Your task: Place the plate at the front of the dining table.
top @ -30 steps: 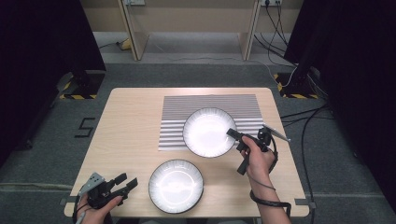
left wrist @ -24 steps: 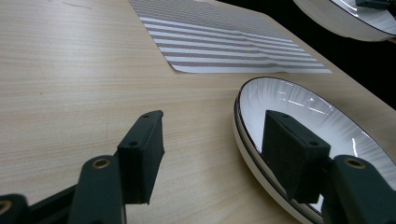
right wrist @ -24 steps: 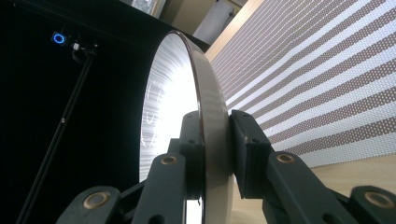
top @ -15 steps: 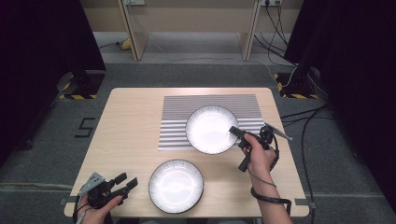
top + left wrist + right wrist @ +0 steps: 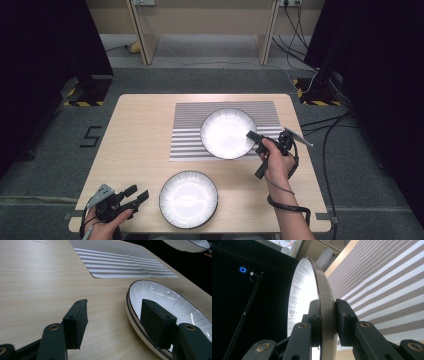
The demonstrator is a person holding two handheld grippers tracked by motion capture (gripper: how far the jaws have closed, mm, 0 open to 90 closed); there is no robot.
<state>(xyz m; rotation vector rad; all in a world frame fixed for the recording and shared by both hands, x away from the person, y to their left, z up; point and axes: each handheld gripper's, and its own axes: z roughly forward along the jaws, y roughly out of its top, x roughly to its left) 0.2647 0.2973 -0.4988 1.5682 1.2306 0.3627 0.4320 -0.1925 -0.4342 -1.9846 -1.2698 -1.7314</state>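
Plate (image 5: 227,133) higher, tilted (claw-gripped (image 5: 254,137))

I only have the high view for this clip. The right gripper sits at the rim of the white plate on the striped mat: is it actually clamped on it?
Observer: Yes. In the right gripper view the right gripper has one black jaw on each face of the round white plate with the dark rim, pressed against it.
Operator: Is that plate lying flat on the mat?
Observer: No, it is lifted off the grey-and-white striped placemat.
Operator: And the left gripper?
Observer: The left gripper is open, one jaw over the near white ribbed plate, not gripping it.
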